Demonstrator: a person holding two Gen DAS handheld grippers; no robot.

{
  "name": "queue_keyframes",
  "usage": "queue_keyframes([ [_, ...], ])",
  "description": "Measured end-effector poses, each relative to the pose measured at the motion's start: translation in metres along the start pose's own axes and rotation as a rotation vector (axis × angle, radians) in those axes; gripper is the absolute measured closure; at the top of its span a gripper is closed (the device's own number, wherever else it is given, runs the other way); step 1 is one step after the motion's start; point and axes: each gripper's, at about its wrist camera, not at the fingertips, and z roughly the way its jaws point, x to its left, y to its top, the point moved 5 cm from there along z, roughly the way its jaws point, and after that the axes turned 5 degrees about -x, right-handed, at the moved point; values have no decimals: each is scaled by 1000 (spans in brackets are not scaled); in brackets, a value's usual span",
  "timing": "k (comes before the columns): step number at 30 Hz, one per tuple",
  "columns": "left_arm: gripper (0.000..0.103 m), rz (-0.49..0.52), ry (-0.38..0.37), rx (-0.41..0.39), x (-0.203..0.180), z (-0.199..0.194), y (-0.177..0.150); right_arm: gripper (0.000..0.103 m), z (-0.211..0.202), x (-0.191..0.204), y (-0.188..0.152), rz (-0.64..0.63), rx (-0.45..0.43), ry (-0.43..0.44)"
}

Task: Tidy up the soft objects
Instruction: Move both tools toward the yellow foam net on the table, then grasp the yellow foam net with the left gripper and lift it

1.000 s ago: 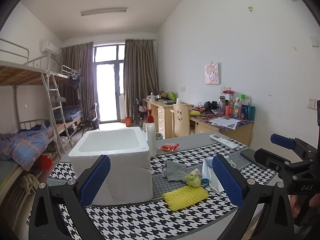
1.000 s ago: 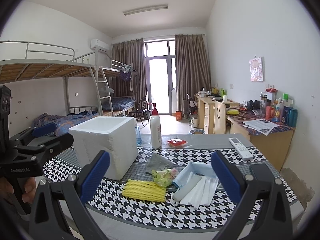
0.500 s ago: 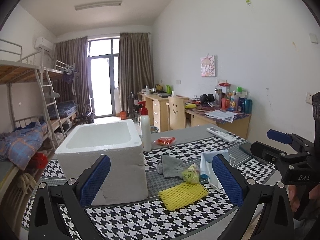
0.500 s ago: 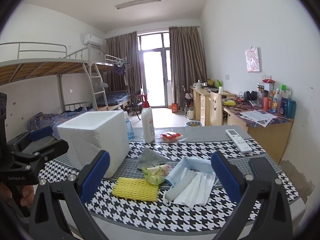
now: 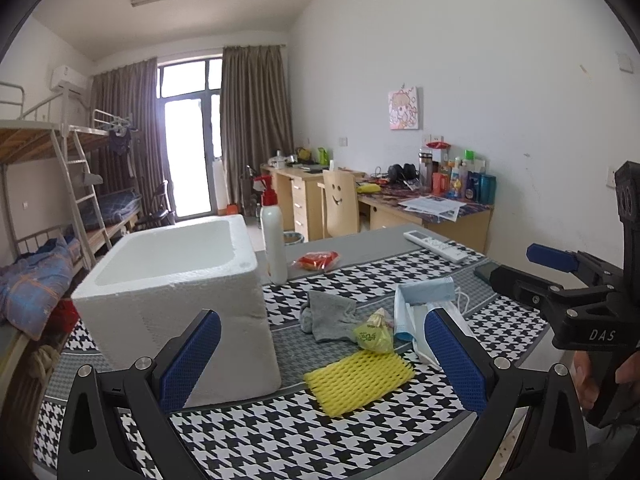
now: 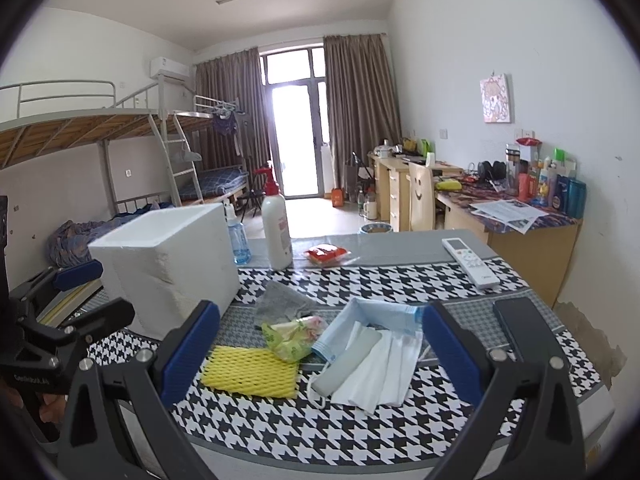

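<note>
A white foam box stands open-topped on the houndstooth table. To its right lie a yellow foam net, a crumpled green bag, a grey cloth, blue face masks and white tissues. My left gripper is open and empty, above the table's front edge before the net. My right gripper is open and empty, over the net, bag and masks.
A white pump bottle, a blue bottle, a red packet, a remote and a black phone lie on the table. Desks and a bunk bed stand behind.
Both grippers have moved forward and tipped down toward the table; the box and soft items look nearer and lower in view. Both stay open.
</note>
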Motion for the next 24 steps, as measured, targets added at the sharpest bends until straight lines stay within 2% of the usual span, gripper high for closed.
queue_keyframes([
  [7, 1, 12, -27, 52, -5, 18, -10, 1, 11, -11, -8, 7, 25, -38],
  [24, 1, 52, -77, 181, -25, 62, -35, 1, 39, -37, -29, 55, 117, -67],
])
